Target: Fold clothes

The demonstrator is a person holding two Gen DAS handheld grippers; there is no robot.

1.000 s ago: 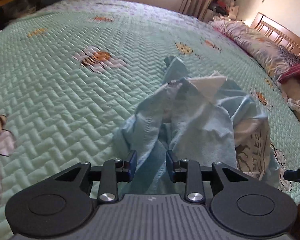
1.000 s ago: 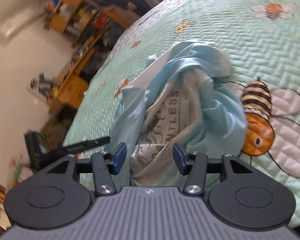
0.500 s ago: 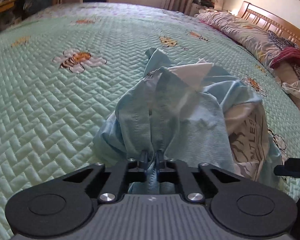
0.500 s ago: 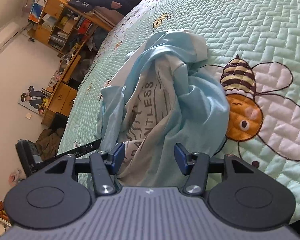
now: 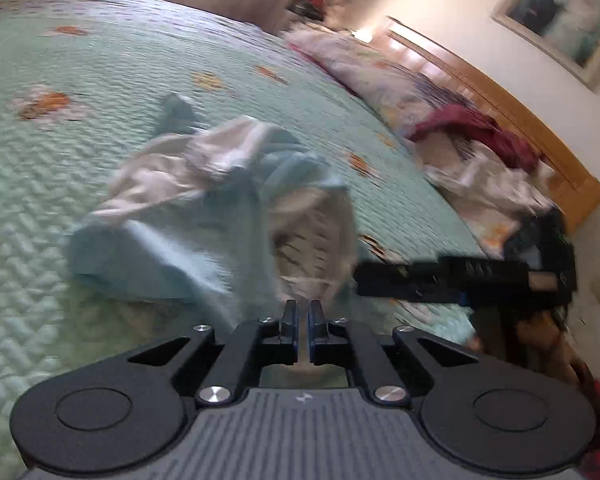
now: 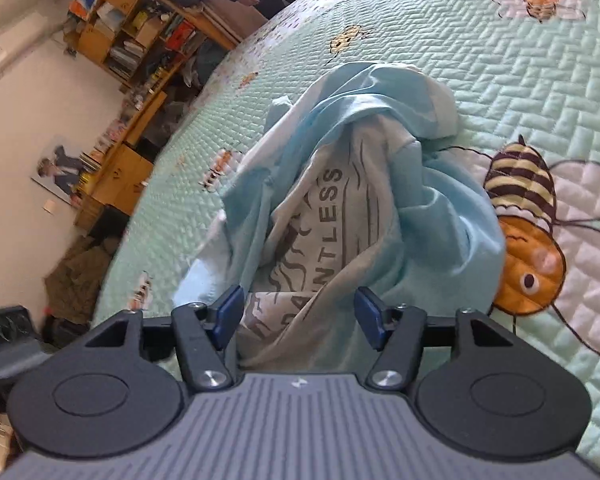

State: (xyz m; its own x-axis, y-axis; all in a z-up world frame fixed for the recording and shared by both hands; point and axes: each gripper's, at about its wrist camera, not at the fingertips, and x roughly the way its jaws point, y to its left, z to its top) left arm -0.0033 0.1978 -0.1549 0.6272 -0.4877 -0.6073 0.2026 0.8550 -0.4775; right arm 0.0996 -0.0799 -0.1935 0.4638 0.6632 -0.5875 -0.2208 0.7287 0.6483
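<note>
A bed point(image 6: 500, 60) spread with a mint-green quilted cover bears embroidered bees. A crumpled light-blue shirt point(image 6: 440, 220) lies near its front edge, and pillows point(image 5: 364, 68) and loose clothes point(image 5: 472, 136) lie far right by the wooden headboard point(image 5: 540, 132).

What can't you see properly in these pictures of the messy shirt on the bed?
- Light blue shirt, left wrist view: motion blur smears its folds and print.
- Shirt print, right wrist view: creases hide part of the lettering.
- Left gripper: jaws nearly shut; blur hides exactly what cloth they pinch.
- Right gripper: jaws opening, its body covers the shirt's near edge.
- Framed picture: blurred, cut by the edge.
</note>
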